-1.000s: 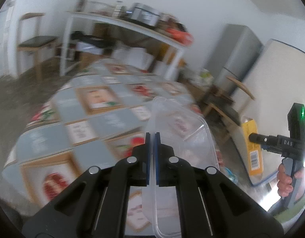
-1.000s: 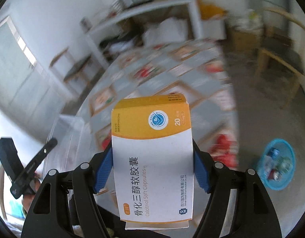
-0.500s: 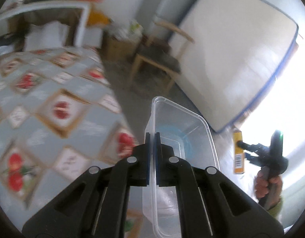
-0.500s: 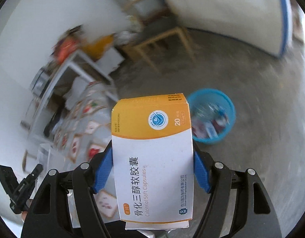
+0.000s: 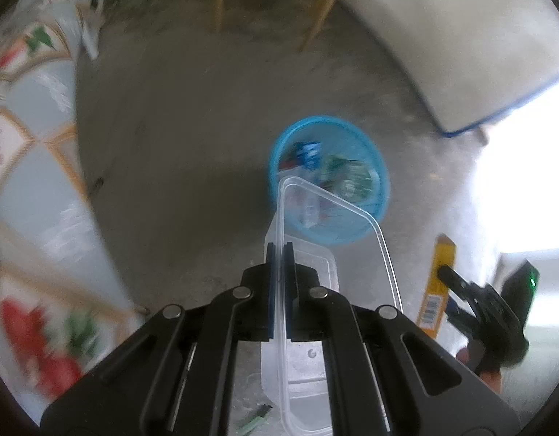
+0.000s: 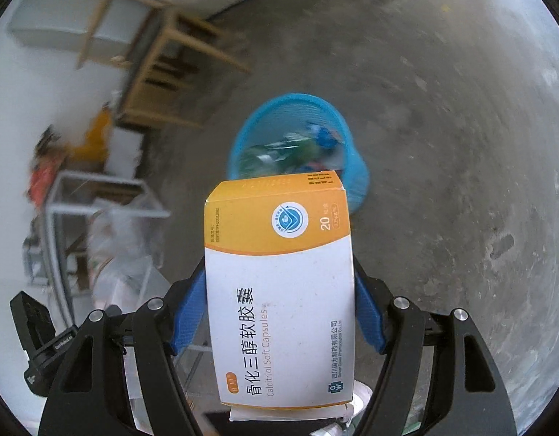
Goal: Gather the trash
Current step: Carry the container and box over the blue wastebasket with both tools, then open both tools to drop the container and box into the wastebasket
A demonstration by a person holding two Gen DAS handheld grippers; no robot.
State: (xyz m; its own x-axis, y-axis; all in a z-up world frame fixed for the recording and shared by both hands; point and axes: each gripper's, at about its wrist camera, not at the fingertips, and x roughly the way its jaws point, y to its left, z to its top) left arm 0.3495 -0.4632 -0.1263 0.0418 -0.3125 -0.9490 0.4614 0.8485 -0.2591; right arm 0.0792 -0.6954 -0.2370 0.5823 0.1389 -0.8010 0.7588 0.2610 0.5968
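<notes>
Clear plastic forms the nearest thing in the left wrist view: a thin-walled container (image 5: 326, 239), one long wall pinched between the blue pads of the left gripper (image 5: 279, 265), whose jaws are clenched almost together on that wall. The container's open rim tilts forward and to the right, its far corner overlapping the near edge of the bin in this view. At the lower right of the same view, a hand (image 5: 486, 367) carries the right gripper (image 5: 444, 272), seen side-on with a yellow box edge against it. In the right wrist view that gripper (image 6: 279, 290) stands wide, its blue pads (image 6: 186, 309) pressed on both long sides of a white and orange medicine box (image 6: 279, 290), held upright with the orange end farthest from the camera. Beyond both held items stands a round blue bin (image 6: 355, 174) on a bare grey concrete floor (image 6: 442, 127); blurred wrappers lie inside it. The floor around the bin is open to the right and behind. To the left in the left wrist view runs the edge of a patterned tablecloth (image 5: 39, 167). Farther off stand the legs of a wooden chair (image 5: 315, 11) and a white panel with a blue rim (image 5: 479, 54) leaning near the wall.
</notes>
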